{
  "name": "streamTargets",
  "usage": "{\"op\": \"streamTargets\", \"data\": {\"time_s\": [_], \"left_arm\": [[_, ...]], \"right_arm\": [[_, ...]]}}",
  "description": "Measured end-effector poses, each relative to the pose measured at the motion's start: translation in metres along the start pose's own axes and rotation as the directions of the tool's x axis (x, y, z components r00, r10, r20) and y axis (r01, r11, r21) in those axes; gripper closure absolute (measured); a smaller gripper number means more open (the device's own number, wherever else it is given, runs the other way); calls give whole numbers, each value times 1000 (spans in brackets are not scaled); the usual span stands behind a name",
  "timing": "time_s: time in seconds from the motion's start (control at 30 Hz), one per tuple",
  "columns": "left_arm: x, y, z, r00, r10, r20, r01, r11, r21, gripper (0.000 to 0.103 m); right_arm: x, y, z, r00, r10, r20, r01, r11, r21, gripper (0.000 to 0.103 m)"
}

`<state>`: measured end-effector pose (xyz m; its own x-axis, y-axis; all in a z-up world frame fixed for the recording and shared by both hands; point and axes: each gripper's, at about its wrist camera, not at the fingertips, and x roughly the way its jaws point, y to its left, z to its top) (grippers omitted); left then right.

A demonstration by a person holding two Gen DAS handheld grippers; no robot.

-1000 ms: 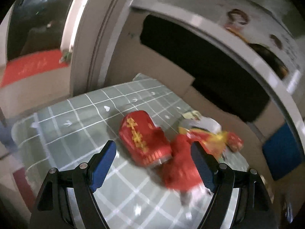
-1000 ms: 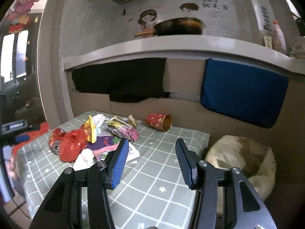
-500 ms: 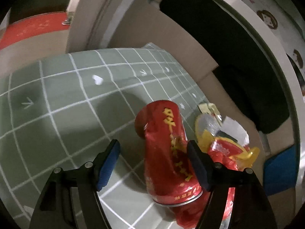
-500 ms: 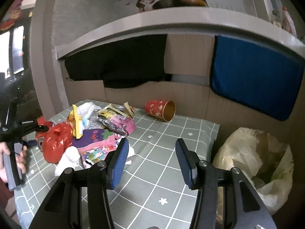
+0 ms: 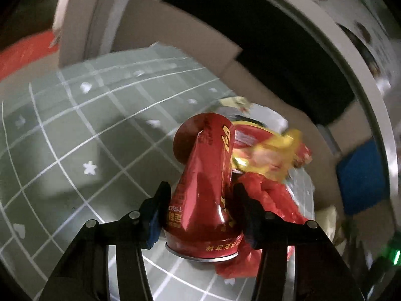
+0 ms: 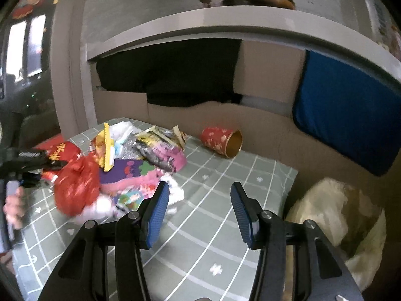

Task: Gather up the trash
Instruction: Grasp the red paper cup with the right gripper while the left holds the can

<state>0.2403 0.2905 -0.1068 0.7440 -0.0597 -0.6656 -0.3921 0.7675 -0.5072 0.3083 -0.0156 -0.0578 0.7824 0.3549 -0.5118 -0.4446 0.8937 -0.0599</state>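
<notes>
Low in the left wrist view, the left claw is closing on a dented red can, pads at its sides, on the checked desk. Low centre in the right wrist view, the right claw gapes empty. Beyond, mid-left, a wrapper heap; further, centre frame, a red paper cup lies tipped.

1 can, 1 cup, 1 bag

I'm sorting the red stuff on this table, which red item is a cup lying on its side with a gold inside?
The red paper cup by the cardboard wall, apart from the trash pile. The crushed red can sits between the left gripper's closing jaws; the red bag is soft plastic.
</notes>
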Motion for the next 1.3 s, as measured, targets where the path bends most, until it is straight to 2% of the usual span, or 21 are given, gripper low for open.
{"op": "streamTargets", "data": {"time_s": [0.13, 0.27, 0.47, 0.53, 0.63, 0.67, 0.7, 0.77, 0.87, 0.93, 1.13, 1.3], "left_arm": [[-29, -33, -7, 989, -3, 147, -21, 987, 160, 52], [-47, -52, -5, 976, -33, 216, -17, 973, 228, 53], [-47, -47, 6, 981, -84, 175, 49, 980, 195, 53], [-40, -43, 5, 984, -78, 158, 47, 981, 190, 53], [-36, -38, -3, 989, -62, 134, 36, 982, 186, 53], [-33, -37, -4, 991, -57, 123, 34, 982, 185, 53], [-30, -35, -6, 992, -54, 115, 32, 983, 183, 53], [-26, -34, -9, 994, -46, 97, 28, 983, 184, 53], [-22, -33, -12, 996, -39, 81, 24, 984, 177, 53], [-19, -32, -13, 997, -42, 65, 30, 985, 168, 53], [-16, -34, -21, 997, -61, 37, 54, 985, 164, 53], [-15, -37, -29, 997, -78, -16, 79, 975, 210, 53]], "right_arm": [[44, -14, 24, 1000, -11, -4, 11, 1000, 25, 54], [96, -26, 43, 999, -8, -40, 12, 996, 90, 55], [170, -43, 57, 990, -30, -140, 55, 982, 180, 62], [193, -55, 58, 984, -30, -173, 73, 967, 245, 63], [217, -67, 60, 976, -21, -217, 83, 956, 282, 64], [221, -69, 60, 975, -13, -222, 77, 956, 283, 68], [224, -72, 60, 974, 27, -227, 41, 957, 286, 76], [216, -74, 61, 972, 86, -220, -19, 958, 287, 86], [179, -70, 60, 979, 39, -198, 9, 971, 238, 100], [152, -65, 55, 979, 48, -198, -4, 976, 216, 100], [77, -48, 29, 958, 184, -221, -141, 970, 197, 100], [19, -24, 3, 918, 302, -256, -261, 948, 180, 100]]}}
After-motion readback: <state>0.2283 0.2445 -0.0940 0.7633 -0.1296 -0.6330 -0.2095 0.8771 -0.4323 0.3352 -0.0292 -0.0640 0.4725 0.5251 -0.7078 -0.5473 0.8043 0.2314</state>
